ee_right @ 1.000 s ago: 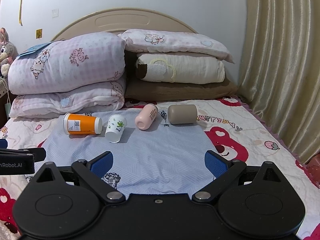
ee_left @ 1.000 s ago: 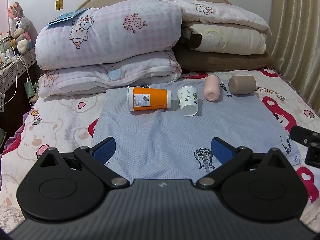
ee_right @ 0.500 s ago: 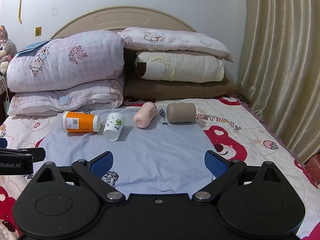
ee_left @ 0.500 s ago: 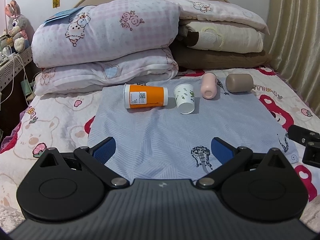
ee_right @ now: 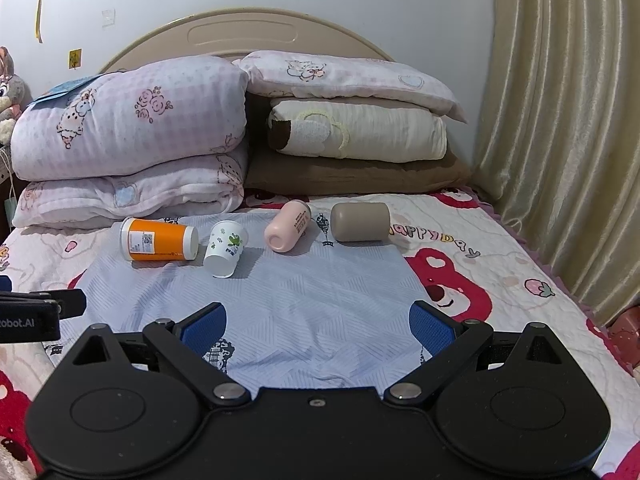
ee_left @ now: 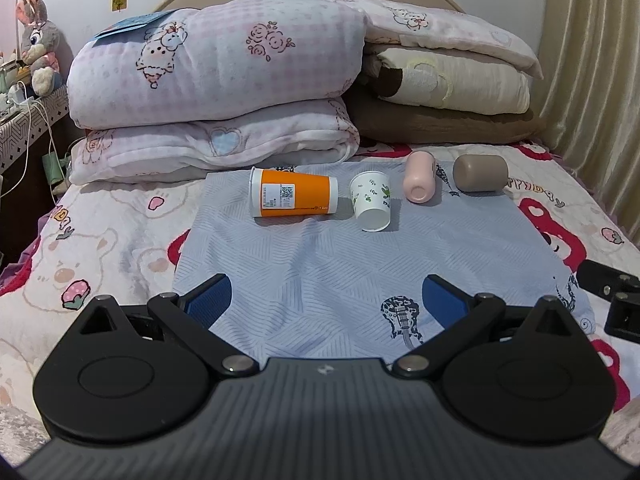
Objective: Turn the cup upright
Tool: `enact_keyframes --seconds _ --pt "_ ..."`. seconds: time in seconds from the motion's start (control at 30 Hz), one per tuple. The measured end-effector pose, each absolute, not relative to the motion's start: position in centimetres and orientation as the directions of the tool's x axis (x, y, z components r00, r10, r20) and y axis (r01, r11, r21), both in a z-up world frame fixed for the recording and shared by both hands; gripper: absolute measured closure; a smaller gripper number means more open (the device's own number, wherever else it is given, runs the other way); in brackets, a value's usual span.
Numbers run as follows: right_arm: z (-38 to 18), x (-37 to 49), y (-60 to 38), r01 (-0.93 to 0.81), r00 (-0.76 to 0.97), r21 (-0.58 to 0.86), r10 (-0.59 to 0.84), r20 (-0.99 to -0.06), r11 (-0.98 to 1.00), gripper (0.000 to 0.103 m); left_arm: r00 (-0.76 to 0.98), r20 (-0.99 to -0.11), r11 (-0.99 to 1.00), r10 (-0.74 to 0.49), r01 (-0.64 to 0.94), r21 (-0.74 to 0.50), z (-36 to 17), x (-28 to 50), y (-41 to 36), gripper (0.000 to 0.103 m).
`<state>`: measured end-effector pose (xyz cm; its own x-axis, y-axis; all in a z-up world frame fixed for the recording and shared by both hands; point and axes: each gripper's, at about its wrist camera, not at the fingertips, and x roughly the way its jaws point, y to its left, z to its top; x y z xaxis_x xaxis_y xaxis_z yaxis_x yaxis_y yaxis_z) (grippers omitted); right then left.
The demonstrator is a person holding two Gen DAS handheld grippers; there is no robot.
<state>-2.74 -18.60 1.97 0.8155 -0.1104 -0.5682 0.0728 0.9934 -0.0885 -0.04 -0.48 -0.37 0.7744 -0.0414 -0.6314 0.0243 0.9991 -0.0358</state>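
Observation:
Several cups lie on their sides in a row on a blue-grey cloth (ee_left: 340,276) on the bed: an orange cup (ee_left: 294,198), a white leaf-print paper cup (ee_left: 372,206), a pink cup (ee_left: 419,176) and a taupe cup (ee_left: 480,173). The right wrist view shows the same row: the orange cup (ee_right: 158,239), the white cup (ee_right: 225,248), the pink cup (ee_right: 288,226) and the taupe cup (ee_right: 360,222). My left gripper (ee_left: 326,300) is open and empty, well short of the cups. My right gripper (ee_right: 318,326) is open and empty, also short of them.
Stacked pillows and folded quilts (ee_left: 216,80) stand right behind the cups against the headboard. A curtain (ee_right: 560,140) hangs at the right. A bedside shelf with a plush rabbit (ee_left: 38,44) and cables is at the left. The cartoon bedspread (ee_right: 480,272) surrounds the cloth.
Both grippers have drifted slightly; the cups sit a little higher in the left view and lower in the right. Nothing has been touched; both stay open.

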Motion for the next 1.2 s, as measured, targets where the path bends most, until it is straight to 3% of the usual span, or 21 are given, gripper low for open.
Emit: enact_keyframes --seconds 1.07,1.2 --pt "1.8 -2.4 -18.2 0.068 0.803 -0.103 -0.115 -0.585 0.992 0.003 0.764 -0.645 0.999 -0.038 0.017 -0.039 -1.0 0.1 0.2 0.0" --pt "2.5 -2.2 -18.2 0.012 0.805 -0.064 -0.048 -0.591 0.998 0.003 0.75 -0.659 0.998 -0.058 0.048 -0.034 0.3 0.6 0.5 0.0"
